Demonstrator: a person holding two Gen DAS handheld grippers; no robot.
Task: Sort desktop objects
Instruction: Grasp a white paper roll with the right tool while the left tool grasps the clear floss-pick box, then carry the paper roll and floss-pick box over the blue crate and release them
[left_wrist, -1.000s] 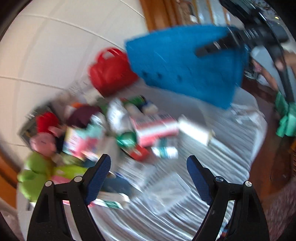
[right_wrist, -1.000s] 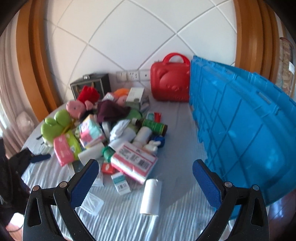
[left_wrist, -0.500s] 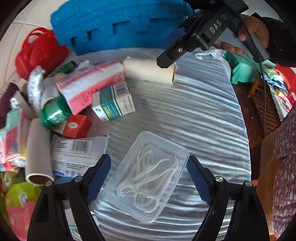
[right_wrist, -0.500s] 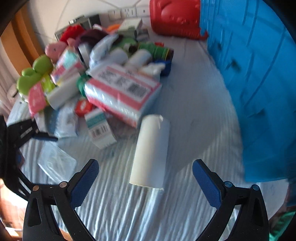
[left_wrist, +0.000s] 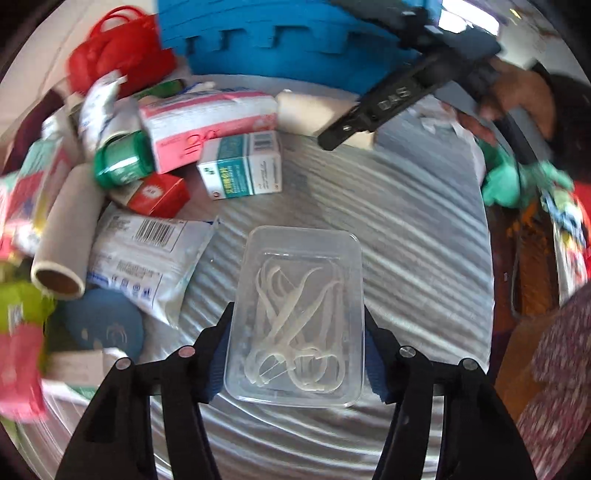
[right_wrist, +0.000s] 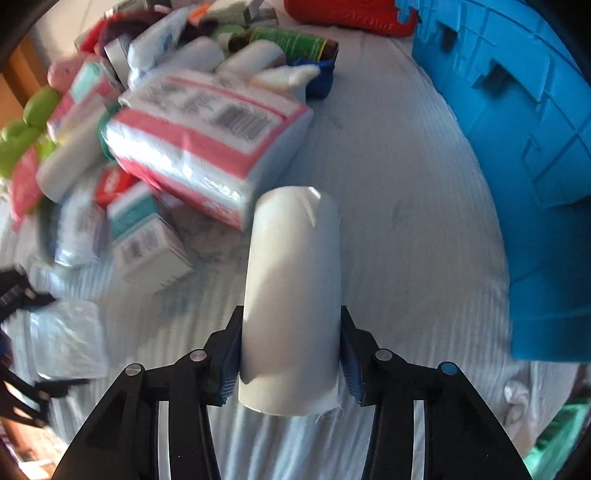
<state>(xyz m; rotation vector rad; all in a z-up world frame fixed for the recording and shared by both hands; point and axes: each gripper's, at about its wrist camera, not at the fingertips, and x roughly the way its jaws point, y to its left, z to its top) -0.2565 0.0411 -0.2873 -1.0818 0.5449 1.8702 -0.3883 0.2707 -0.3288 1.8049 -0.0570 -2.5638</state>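
Observation:
A clear plastic box (left_wrist: 299, 258) of white floss picks lies on the striped cloth. My left gripper (left_wrist: 298, 314) straddles its near end, jaws closing, and both blue pads touch its sides. A white roll (right_wrist: 295, 258) lies lengthwise on the cloth. My right gripper (right_wrist: 291, 314) has its jaws closing on the roll's near end, pads against both sides. The left wrist view shows the same roll (left_wrist: 306, 110) farther back under a black finger (left_wrist: 369, 110) of the right gripper, which a person's hand (left_wrist: 498, 96) holds.
A big blue crate (right_wrist: 535, 147) stands to the right of the roll, with a red case (left_wrist: 118, 55) beside it. A pile at left holds a pink-and-white pack (left_wrist: 207, 122), a teal box (left_wrist: 243, 166), a green-capped jar (left_wrist: 122, 158) and a barcoded pouch (left_wrist: 147, 254). The cloth's edge (left_wrist: 491, 258) drops off at right.
Both grippers dropped toward the cloth and tipped downward. The left one's jaws narrowed around the clear box, and the right one's closed in on the white roll.

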